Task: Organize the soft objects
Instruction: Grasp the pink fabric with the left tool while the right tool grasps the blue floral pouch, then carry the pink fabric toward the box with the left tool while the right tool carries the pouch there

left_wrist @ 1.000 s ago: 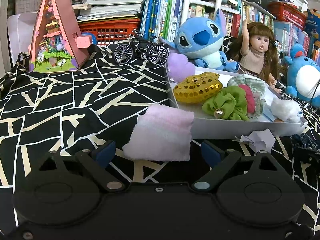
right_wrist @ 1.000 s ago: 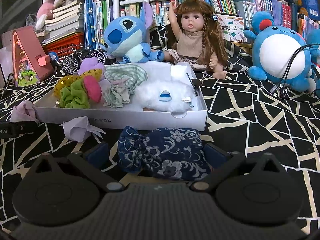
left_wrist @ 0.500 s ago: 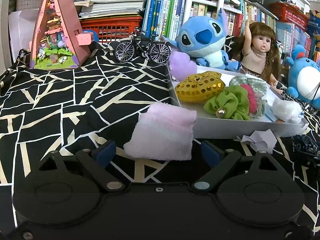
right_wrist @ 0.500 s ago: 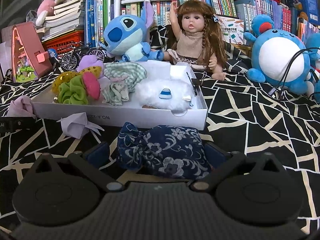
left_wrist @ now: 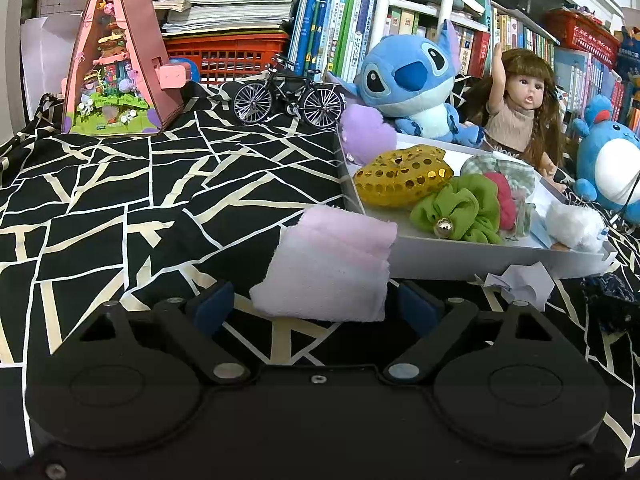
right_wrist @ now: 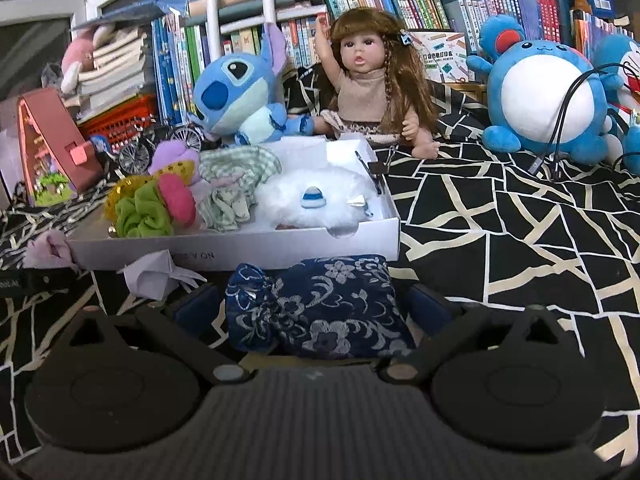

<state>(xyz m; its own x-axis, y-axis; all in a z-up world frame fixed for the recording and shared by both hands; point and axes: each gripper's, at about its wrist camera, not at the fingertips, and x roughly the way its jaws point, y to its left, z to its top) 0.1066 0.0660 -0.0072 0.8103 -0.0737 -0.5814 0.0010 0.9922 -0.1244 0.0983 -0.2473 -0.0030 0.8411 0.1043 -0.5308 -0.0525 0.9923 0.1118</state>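
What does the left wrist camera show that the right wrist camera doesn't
Only the left wrist view shows the left gripper open around the pink cloth. Only the right wrist view shows the right gripper open around the navy floral pouch, plus a cable across the round blue plush. Both show the white box of soft items, the Stitch plush and the doll.

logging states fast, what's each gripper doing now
left gripper: open, pink cloth between its fingers
right gripper: open, blue floral pouch between its fingers

A black patterned cloth carries a white tray, pink towel and navy pouch.
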